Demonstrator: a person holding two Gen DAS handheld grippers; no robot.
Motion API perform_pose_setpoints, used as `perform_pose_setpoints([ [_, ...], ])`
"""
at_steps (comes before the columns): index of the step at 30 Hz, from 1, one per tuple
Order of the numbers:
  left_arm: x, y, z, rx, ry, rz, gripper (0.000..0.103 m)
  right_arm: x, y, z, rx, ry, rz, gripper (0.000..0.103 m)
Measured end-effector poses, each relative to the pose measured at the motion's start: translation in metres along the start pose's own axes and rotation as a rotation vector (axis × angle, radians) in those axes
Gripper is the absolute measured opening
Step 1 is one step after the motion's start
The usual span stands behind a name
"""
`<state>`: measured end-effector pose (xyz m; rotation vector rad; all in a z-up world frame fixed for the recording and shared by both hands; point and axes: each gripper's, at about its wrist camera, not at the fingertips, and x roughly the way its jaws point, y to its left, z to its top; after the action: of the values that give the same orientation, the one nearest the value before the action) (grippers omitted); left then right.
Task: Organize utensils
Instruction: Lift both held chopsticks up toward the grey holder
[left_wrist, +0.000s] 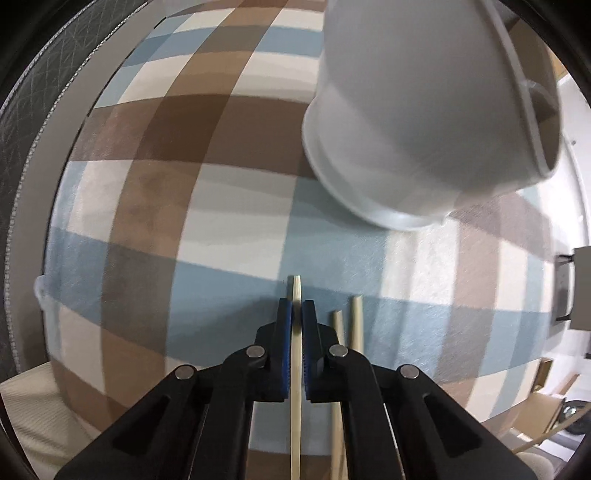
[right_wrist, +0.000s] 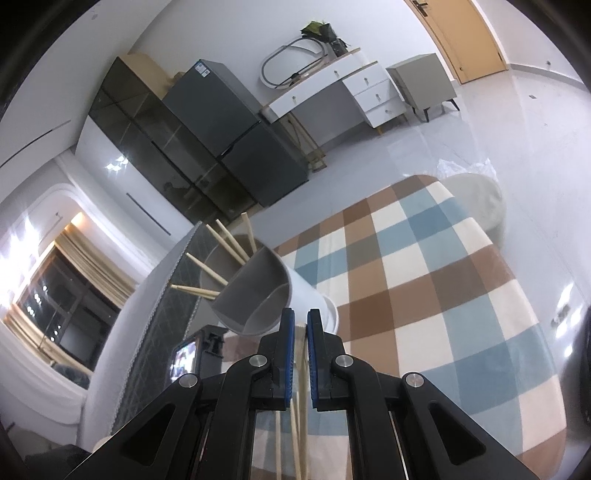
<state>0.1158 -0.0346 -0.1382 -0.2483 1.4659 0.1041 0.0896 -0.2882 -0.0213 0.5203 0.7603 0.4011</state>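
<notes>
My left tongs (left_wrist: 296, 308) clamp pale wooden chopstick (left_wrist: 296, 369); right tongs (right_wrist: 301, 317) pinch white plastic cup (right_wrist: 258, 295) rim, 11 o'clock.

Both tools look alike. The left gripper (left_wrist: 297, 308) has two matte black plastic arms that spread wide near the camera and narrow toward the tips, each with a long slot-shaped cutout. Four round silver pins (left_wrist: 256, 351) mark the joints, two on each side. The inner faces of its fingers (left_wrist: 283, 332) carry bright blue pads with what seems to be a fine ribbed texture, though blur makes that uncertain. The right gripper (right_wrist: 301, 319) repeats the same build: black linkage arms, silver pivot pins (right_wrist: 257, 360), blue-lined fingers (right_wrist: 314, 343), and thin metal rails running back between the arms beneath the camera.
</notes>
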Motion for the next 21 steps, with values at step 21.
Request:
perform_pose_setpoints([
  [21, -0.114, 0.004, -0.071, 0.263, -0.579, -0.237, 0.001, -0.012, 0.045, -0.031, -0.183, -0.066, -0.064, 0.006],
])
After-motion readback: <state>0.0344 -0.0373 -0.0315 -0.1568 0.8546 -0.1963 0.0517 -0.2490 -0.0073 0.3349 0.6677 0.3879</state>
